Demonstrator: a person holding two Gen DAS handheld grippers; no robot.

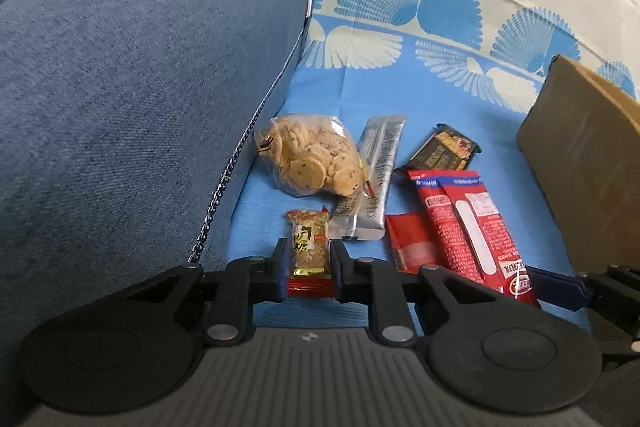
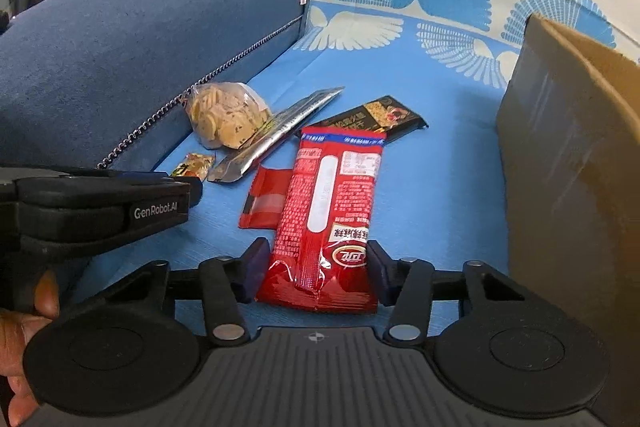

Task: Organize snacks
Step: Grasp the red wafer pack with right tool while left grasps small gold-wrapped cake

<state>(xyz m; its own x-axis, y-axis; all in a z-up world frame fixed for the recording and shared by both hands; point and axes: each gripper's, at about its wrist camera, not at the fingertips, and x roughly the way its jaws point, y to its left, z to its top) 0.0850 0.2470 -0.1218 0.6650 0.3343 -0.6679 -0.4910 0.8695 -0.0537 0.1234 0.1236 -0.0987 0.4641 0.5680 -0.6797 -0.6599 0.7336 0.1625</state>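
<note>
your left gripper (image 1: 309,259) has its jaws clamped on the small gold-and-red candy packet (image 1: 308,243), which stands between the two fingers at the near edge of the snack pile. your right gripper (image 2: 316,271) straddles the near end of the long red snack pack (image 2: 328,215); the fingers sit right against both of its edges, but you cannot tell whether they are actually squeezing it. the pack lies flat on the blue patterned cloth (image 2: 440,147).

a smaller red wrapper (image 2: 266,201) lies partly tucked under the long pack's left side. beyond it, a silver stick pack (image 1: 378,183) lies lengthwise, its left edge overlapped by a clear bag of round biscuits (image 1: 310,161). a black-and-gold packet (image 1: 442,147) rests just past the far end of the long red pack, apart from the silver one.

the biscuit bag sits close to the blue denim cushion (image 1: 140,87), whose seam carries a metal chain trim (image 1: 224,183). on the opposite side, a brown cardboard box (image 2: 572,167) stands on the cloth, near the red pack but not touching it.
</note>
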